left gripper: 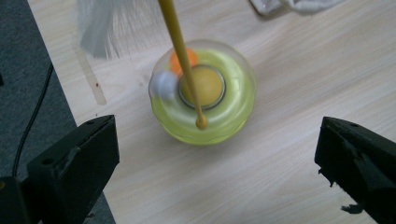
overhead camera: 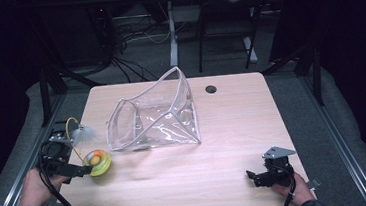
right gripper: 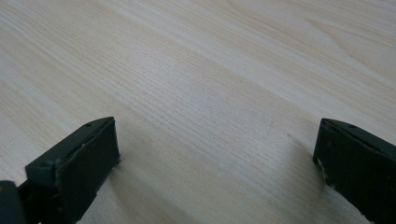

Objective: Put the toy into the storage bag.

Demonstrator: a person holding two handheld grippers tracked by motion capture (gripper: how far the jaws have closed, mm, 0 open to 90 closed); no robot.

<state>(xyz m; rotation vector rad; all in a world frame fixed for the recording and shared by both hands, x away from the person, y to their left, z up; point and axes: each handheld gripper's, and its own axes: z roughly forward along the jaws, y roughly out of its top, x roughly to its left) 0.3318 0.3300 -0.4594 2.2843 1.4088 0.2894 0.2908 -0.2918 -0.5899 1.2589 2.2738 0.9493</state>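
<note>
Left hand-held gripper (overhead camera: pixel 79 170) sits at the near left edge of the desk (overhead camera: pixel 235 143), and I read its jaws as spread wide with nothing between them. Directly ahead of those jaws, just beyond the tips and not touching, stands a round yellow-green cat toy (left gripper: pixel 203 91) with a clear domed top; an orange ball (left gripper: pixel 184 58) and a whitish ball (left gripper: pixel 163 84) sit in its ring track. A thin yellow wand (left gripper: pixel 182 56) rises from the toy's centre and ends in a white feather tuft (left gripper: pixel 109 23), which hangs over the far left side of the toy from this gripper's camera.

Further ahead and to the right of the left gripper, a clear plastic pouch (overhead camera: pixel 154 118) with a white edge stands open on the desk, well apart from the toy.

Right hand-held gripper (overhead camera: pixel 265 176) rests low at the near right of the desk. Jaws wide apart, empty; bare wood grain lies between them in its own view.
</note>
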